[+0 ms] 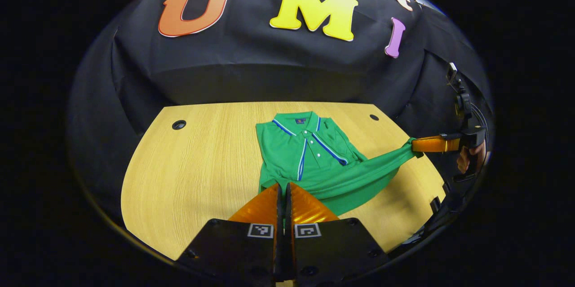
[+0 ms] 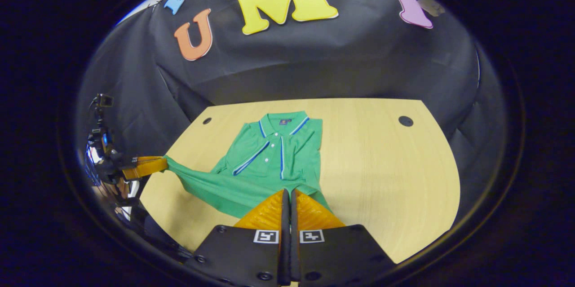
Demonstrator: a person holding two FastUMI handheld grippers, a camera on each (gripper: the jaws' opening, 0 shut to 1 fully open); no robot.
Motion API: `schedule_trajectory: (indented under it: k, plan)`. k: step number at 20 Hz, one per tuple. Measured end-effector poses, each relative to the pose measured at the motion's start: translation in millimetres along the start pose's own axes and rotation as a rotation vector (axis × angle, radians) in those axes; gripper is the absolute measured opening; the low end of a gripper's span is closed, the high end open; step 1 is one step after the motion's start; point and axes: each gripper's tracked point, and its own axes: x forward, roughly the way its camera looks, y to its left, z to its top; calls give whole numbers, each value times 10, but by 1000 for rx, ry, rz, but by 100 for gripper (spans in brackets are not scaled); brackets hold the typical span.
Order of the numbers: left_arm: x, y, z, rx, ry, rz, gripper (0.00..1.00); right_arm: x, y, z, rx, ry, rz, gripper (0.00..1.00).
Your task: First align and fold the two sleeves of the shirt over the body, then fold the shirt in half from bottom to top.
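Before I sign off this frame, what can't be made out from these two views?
- Left gripper view: the shirt hem corner is hidden between the left gripper fingers.
- Right gripper view: the right gripper covers the other hem corner the same way.
- Both views: the folded sleeves are hard to separate from the body; same green cloth.
- Left gripper view: the collar label is too small to read.
- Both views: the table's near edge is cut off.

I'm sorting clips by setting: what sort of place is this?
Likely a staged recording booth, not a home: black cloth wall, bare wooden table with cable holes, and one green polo shirt held by both grippers.
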Motion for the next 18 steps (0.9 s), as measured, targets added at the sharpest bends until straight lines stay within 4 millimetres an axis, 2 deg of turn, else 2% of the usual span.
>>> schedule_trajectory:
  k: [4, 7, 10, 14, 18]
  plan:
    - [255, 114, 383, -27, -51, 10, 4, 227, -24, 408, -11, -45, -6, 5]
    - [468, 132, 569, -64, -59, -2, 3, 431, -59, 706, -13, -72, -13, 2]
    - [715, 247, 769, -79, -88, 8, 4, 686, -92, 1016, -8, -107, -16, 2]
    - [1151, 414, 974, -126, -115, 16, 3, 1079, -194, 1293, -10, -141, -31, 0]
    - [1592, 627, 1181, -167, -154, 32, 3, 1458, -338, 1485, 17, -171, -39, 2]
